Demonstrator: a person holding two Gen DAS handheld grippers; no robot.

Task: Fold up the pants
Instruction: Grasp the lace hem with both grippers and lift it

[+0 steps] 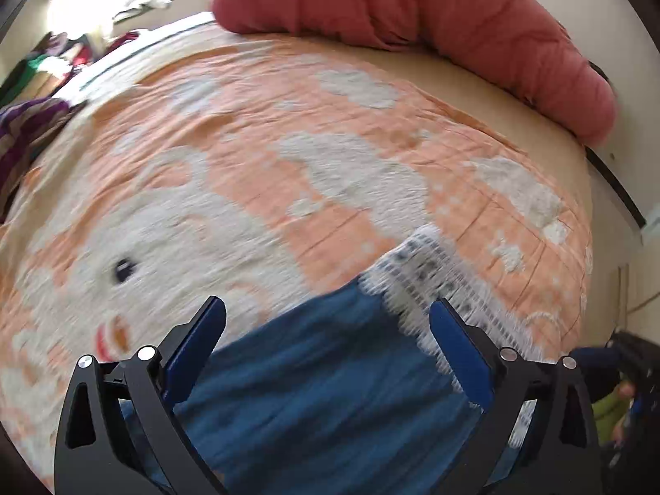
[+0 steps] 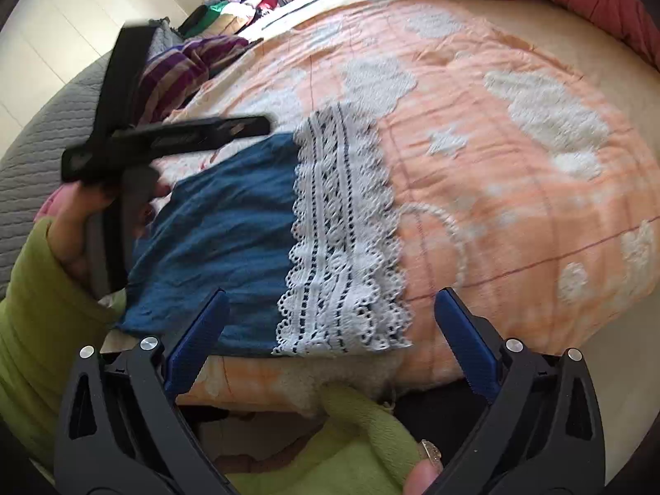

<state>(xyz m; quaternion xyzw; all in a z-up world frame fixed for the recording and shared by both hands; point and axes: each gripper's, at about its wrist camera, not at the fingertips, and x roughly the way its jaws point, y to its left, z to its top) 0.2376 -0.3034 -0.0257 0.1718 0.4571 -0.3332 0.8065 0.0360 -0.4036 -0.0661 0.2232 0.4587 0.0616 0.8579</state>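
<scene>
A hand (image 2: 78, 222) in a green sleeve (image 2: 37, 313) holds the left claw (image 1: 328, 330), spread and empty above the blue pants (image 2: 218, 239). The pants lie flat on the orange bedspread (image 2: 515, 173) near the bed's edge, lace hem (image 2: 342, 247) rightward. The right claw (image 2: 330, 321) hovers spread over that hem, gripping nothing. A red pillow (image 1: 412, 4) lies far back.

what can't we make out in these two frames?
- Pants: left wrist view is motion-blurred and the frame's bottom edge cuts them off; the waist end is not visible.
- Right wrist view: the left gripper and the hand holding it cover the pants' far left edge.
- Lace trim: pattern smeared in the left wrist view.
- Whether the pants are already folded: cannot tell.
- Right gripper: open, over the lace.
</scene>
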